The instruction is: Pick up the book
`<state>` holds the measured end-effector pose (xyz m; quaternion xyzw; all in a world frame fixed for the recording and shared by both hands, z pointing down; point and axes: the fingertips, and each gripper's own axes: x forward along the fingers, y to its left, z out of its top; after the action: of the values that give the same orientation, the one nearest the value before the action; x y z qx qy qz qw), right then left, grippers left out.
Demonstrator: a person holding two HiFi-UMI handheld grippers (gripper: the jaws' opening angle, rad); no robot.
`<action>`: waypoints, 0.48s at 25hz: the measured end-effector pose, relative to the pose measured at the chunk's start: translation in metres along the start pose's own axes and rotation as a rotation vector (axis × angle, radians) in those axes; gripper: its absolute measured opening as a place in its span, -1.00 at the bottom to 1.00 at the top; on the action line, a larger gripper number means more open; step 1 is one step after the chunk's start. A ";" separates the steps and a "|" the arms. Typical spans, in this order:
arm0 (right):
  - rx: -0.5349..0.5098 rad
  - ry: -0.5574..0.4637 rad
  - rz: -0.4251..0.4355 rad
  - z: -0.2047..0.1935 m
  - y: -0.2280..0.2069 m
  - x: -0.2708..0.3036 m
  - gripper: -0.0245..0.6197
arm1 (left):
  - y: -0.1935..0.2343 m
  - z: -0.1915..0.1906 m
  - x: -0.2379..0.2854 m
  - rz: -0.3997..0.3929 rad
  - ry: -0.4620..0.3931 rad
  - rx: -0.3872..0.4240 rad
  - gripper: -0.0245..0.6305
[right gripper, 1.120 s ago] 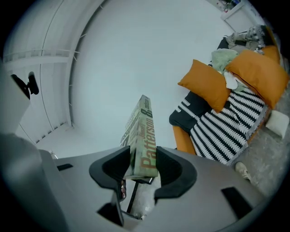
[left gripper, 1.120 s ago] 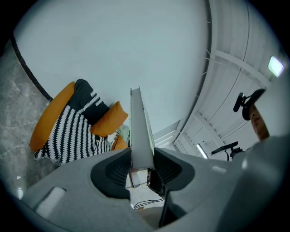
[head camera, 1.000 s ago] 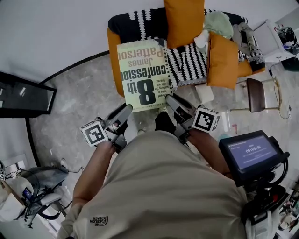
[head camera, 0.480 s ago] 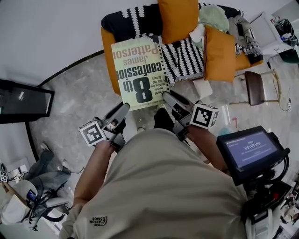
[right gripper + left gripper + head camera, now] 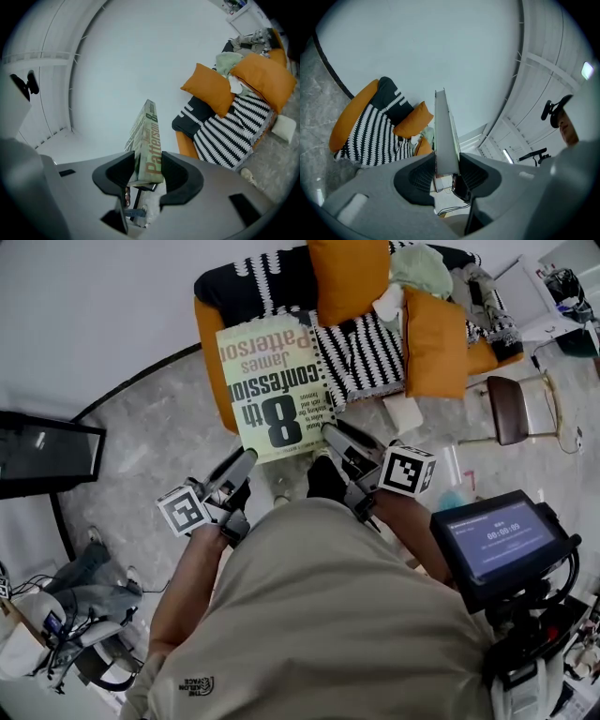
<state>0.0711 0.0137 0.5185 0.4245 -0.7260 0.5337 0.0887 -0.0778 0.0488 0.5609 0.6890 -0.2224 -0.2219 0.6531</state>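
Pale green book (image 5: 272,381) hangs over the floor (image 5: 159,427), our left gripper (image 5: 246,460) and right gripper (image 5: 333,435) each clamped on its near corners; pickup looks done, next we must hold it level

The book (image 5: 275,382) reads "James Patterson, 8th confession" (upside down)

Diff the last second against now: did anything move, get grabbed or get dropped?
Nothing grabbed or released. The book stays clamped at its lower corners by the left hand-held gripper and the right hand-held gripper. Book and sofa sit slightly further left in the head view, so likely the camera shifted, not the hands.
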 end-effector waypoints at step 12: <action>0.002 -0.005 -0.014 0.000 -0.003 -0.002 -0.36 | 0.000 0.000 0.003 -0.009 0.014 -0.015 -0.42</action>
<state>0.0745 0.0147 0.5195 0.4311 -0.7227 0.5327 0.0901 -0.0755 0.0465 0.5609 0.6865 -0.2130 -0.2215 0.6590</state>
